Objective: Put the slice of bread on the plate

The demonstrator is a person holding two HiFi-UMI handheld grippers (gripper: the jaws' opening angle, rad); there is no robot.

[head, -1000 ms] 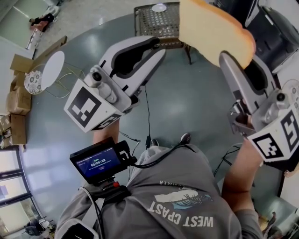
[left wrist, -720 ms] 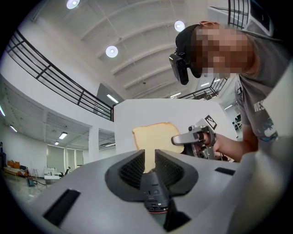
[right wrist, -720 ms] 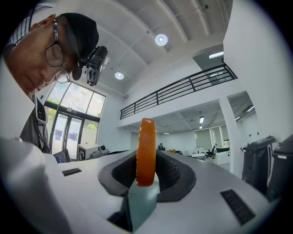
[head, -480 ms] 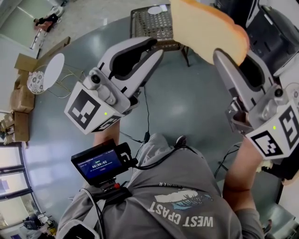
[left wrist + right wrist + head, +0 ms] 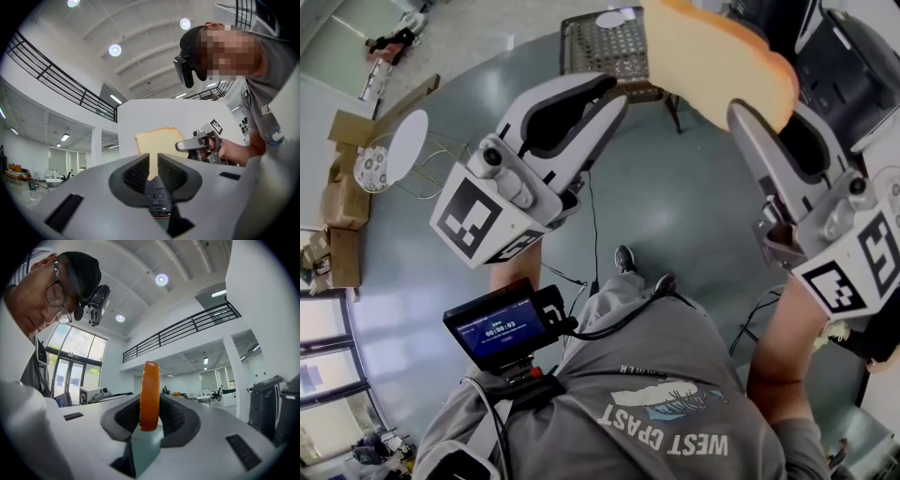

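Observation:
My right gripper [image 5: 757, 112] is shut on the slice of bread [image 5: 712, 56], a pale slice with a brown crust held upright, high at the top right of the head view. The right gripper view shows the bread [image 5: 150, 394] edge-on, pinched between the pads. My left gripper [image 5: 617, 92] hangs beside it to the left, with only a narrow slit between its jaws and nothing in them. The left gripper view looks through that slit [image 5: 153, 166] at the bread [image 5: 157, 140]. A small white plate [image 5: 611, 19] lies on a dark mesh table [image 5: 595, 52] beyond the grippers.
A black appliance [image 5: 853, 66] stands at the upper right. Cardboard boxes [image 5: 337, 202] and a white round stand [image 5: 405, 139] are on the floor at the left. A small monitor [image 5: 502, 323] hangs at the person's chest, and cables [image 5: 595, 234] trail over the grey floor.
Both grippers and the bread have shifted a little left in the head view. The mesh table shows more. A shoe has stepped forward below the grippers.

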